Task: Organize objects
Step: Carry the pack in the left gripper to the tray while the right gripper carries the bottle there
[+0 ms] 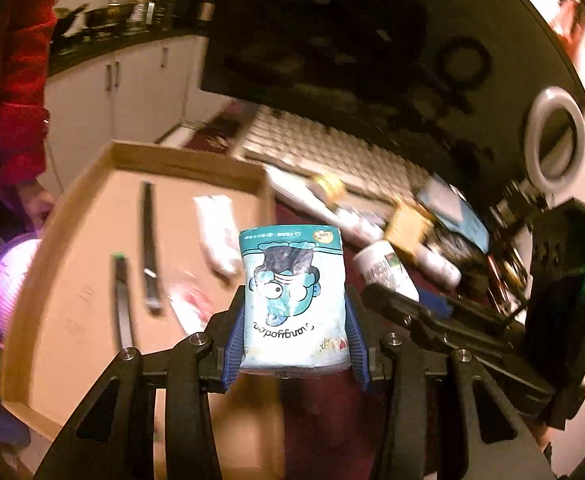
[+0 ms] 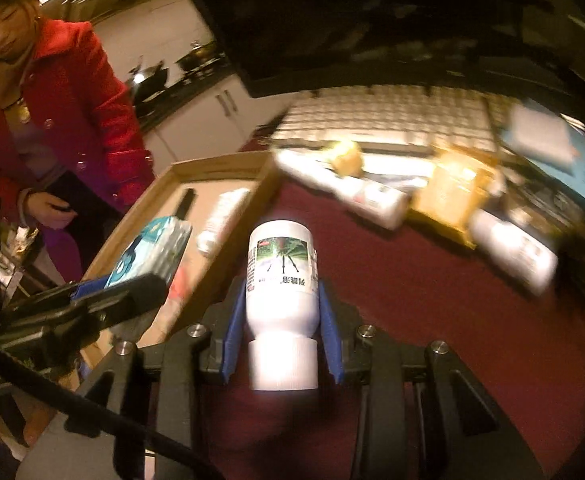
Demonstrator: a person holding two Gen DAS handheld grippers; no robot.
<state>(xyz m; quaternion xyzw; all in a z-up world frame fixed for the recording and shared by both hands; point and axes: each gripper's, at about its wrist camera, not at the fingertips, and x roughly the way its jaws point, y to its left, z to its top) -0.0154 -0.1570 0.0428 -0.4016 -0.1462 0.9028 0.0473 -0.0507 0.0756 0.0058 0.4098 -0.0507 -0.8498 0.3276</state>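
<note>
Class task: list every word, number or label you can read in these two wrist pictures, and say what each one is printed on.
"100": gold badge on the teal snack packet held in the left gripper, printed upside down.
Cursive brand line lower on the packet: upside down, not surely readable.
Small print along the packet's top edge: too small.
Label on the white bottle in the right gripper: upside-down characters, too blurred.
Labels on the lying white bottles: blurred.
</note>
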